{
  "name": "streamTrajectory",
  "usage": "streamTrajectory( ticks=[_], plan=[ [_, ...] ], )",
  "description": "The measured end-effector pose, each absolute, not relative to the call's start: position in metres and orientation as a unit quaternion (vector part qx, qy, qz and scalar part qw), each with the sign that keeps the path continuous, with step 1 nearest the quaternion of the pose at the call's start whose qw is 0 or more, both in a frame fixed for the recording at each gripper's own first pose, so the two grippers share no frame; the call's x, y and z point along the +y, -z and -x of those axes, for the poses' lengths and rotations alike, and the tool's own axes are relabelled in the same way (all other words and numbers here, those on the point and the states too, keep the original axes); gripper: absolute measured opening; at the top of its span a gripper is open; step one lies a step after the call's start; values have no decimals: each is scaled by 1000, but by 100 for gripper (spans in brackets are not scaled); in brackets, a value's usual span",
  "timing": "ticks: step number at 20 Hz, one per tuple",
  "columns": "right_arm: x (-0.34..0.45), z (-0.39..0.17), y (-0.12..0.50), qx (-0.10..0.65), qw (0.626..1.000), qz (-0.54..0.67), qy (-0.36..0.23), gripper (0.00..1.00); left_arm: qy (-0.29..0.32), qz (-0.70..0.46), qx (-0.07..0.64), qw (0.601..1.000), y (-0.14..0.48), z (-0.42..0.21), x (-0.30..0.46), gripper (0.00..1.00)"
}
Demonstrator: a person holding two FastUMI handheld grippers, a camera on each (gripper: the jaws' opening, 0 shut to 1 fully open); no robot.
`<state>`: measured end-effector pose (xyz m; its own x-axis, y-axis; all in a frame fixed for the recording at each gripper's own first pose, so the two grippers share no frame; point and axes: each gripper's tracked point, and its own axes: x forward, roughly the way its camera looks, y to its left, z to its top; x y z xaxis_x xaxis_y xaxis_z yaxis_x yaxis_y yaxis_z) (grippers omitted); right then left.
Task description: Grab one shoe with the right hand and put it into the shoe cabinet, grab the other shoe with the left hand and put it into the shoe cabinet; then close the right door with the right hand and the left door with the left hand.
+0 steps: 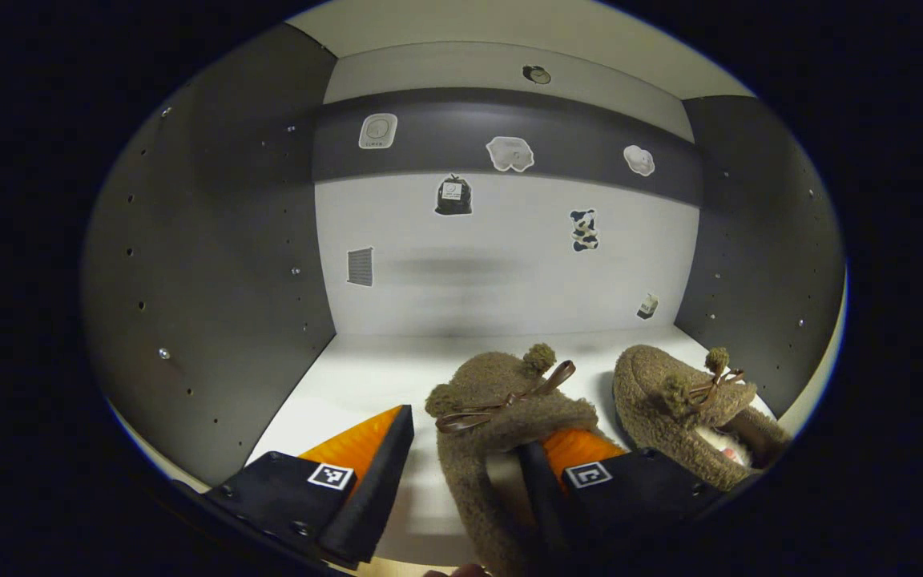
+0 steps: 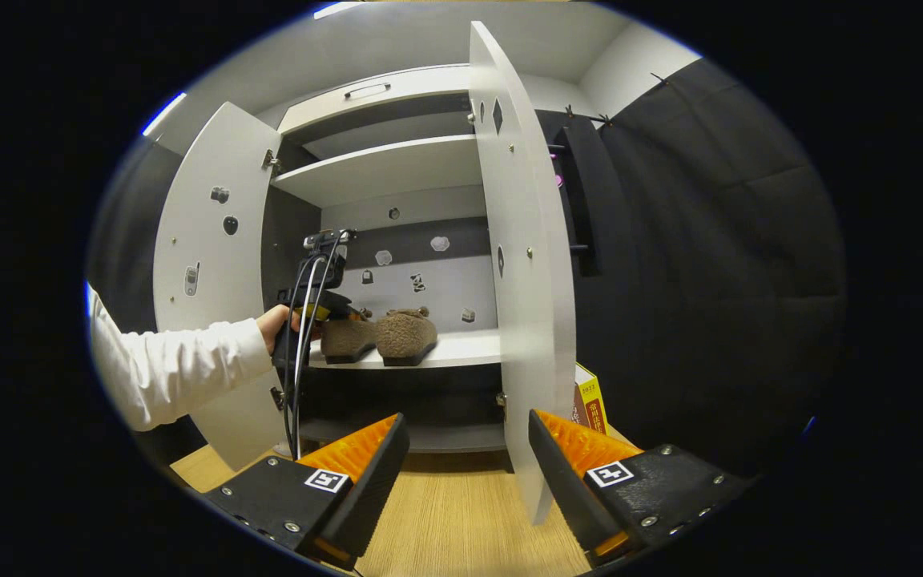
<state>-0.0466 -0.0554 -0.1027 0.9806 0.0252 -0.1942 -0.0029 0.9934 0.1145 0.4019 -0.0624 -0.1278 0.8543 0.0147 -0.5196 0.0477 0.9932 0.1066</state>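
Two brown fuzzy slippers stand side by side on the white shelf [image 1: 349,385] inside the shoe cabinet. My left gripper [image 1: 465,437] is open at the nearer shoe [image 1: 493,409]: one finger sits inside its opening, the other stands clear of it to the left. The other shoe [image 1: 670,393] rests to the right, untouched. In the right gripper view both shoes [image 2: 405,335] sit on the middle shelf [image 2: 469,350], where a hand [image 2: 273,324] in a white sleeve holds the left gripper. My right gripper [image 2: 467,421] is open and empty, low before the open right door [image 2: 521,280].
The left door [image 2: 205,240] stands open behind the sleeve. An upper shelf [image 2: 381,168] sits above the shoes. A yellow box [image 2: 590,405] stands on the wooden floor [image 2: 461,513] right of the cabinet. Dark side walls [image 1: 213,280] close in the compartment.
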Motion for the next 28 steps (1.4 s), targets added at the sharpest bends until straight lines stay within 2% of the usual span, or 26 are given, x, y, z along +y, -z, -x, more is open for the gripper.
streamTrajectory(
  ticks=[3,8,9,10,17,19,20,22,23,24,25,26,27,28],
  plan=[
    [-47,43,103,98,994,-54,-19,92,23,-35,267,963,122,-392,-67,88],
    [-34,39,103,98,993,-51,-35,92,72,-3,275,959,113,-369,-79,92],
    [-33,39,104,98,993,-51,-36,92,75,0,270,960,109,-367,-77,99],
    [-32,39,104,98,993,-51,-37,92,77,0,263,962,102,-365,-76,94],
    [-23,35,102,96,993,-57,-50,92,121,-17,182,976,27,-314,-104,93],
    [-22,33,98,89,993,-56,-52,92,129,-18,150,980,0,-293,-110,98],
    [-22,32,96,85,993,-55,-53,92,130,-23,134,982,-12,-282,-112,93],
    [-20,30,90,78,994,-57,-58,92,124,-35,107,986,-27,-258,-110,99],
    [-19,28,88,75,994,-58,-61,92,120,-39,95,987,-31,-246,-109,93],
    [-19,27,85,72,994,-58,-64,92,114,-42,87,989,-33,-234,-106,98],
    [-19,27,83,69,994,-57,-67,92,108,-44,80,990,-33,-221,-102,98],
    [-19,26,81,65,994,-54,-67,92,103,-44,73,991,-34,-207,-100,89],
    [-19,25,80,61,995,-51,-68,92,98,-41,64,992,-32,-194,-97,89],
    [-19,25,79,58,995,-50,-70,92,88,-38,59,994,-29,-181,-93,94]
  ],
)
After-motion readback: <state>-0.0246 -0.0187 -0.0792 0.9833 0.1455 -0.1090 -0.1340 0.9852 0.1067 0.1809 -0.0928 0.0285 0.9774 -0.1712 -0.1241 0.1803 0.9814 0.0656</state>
